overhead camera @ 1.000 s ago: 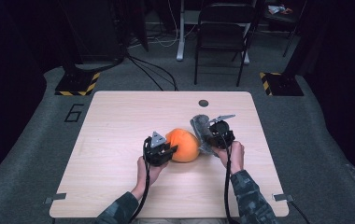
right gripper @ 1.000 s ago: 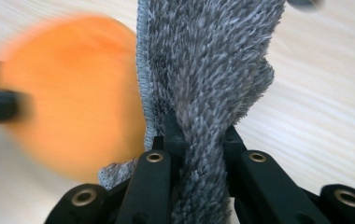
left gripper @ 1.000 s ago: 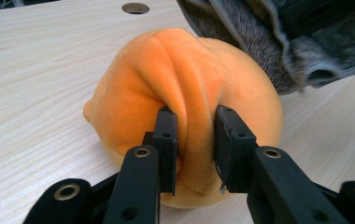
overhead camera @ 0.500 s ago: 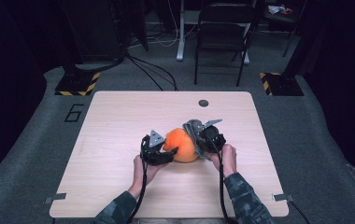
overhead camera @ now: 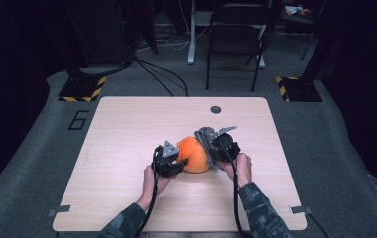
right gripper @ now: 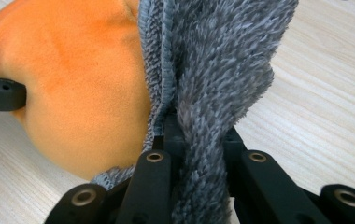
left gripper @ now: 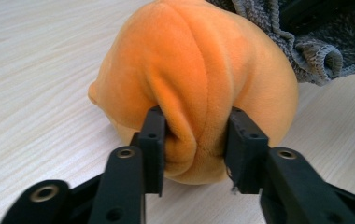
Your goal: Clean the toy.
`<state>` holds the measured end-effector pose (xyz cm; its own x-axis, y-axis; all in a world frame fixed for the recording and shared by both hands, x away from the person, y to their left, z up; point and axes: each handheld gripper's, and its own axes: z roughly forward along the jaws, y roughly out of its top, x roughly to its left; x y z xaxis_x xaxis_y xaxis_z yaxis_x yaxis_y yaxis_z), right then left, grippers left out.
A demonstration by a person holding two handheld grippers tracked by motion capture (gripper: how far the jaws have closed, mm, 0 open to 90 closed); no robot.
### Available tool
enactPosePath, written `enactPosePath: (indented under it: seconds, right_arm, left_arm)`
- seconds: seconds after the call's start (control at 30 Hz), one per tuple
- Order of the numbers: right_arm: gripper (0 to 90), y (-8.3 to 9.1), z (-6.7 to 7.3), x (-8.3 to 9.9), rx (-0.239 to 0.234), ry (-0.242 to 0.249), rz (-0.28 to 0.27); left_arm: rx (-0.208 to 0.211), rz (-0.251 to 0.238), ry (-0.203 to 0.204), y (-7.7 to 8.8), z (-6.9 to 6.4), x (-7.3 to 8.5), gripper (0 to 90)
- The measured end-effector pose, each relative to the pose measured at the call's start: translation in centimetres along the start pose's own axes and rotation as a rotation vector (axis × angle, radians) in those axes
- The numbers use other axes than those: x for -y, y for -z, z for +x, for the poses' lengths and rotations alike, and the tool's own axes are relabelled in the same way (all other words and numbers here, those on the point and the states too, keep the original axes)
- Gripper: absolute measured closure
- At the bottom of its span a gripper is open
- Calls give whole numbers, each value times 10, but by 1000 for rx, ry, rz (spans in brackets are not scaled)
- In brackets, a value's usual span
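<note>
Pinching orange plush [left gripper: 199, 84]: left hand-held gripper [left gripper: 194, 140]; right hand-held gripper [right gripper: 194, 135] clamps grey cloth [right gripper: 217, 60].

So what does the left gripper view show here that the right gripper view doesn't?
Left gripper view: the left gripper with its fingers pinching a fold of the orange plush, which bulges between them; they have just been closing on it.

Right gripper view: the right gripper clamped on a bunched fold of the grey fuzzy cloth, which hangs against the plush's side.

Both: the orange plush, the grey cloth pressed against it, and the light wooden table beneath.
</note>
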<state>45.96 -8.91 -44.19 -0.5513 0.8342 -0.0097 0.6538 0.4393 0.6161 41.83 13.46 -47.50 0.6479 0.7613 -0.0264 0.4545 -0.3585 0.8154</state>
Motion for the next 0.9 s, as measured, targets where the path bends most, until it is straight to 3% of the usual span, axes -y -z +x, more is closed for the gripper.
enactPosePath:
  seconds: [0.2,0.47,0.6,0.7,0.8,0.9]
  right_arm:
    - [795,4,-5,-2,-3,0,-18]
    - [794,25,-4,-10,4,5,-74]
    - [794,41,8,-18,-19,22,-132]
    - [794,49,22,-22,-50,60,-157]
    - [793,44,36,-23,-66,100,-138]
    - [794,33,36,-21,-35,118,-108]
  left_arm:
    - [-9,-40,8,2,-2,-2,715]
    - [3,-67,38,9,-5,-8,722]
    - [6,-68,47,11,-7,-10,721]
    - [9,-65,46,13,-10,-12,720]
    - [9,-55,28,12,-12,-13,719]
    - [10,-46,31,10,-10,-10,718]
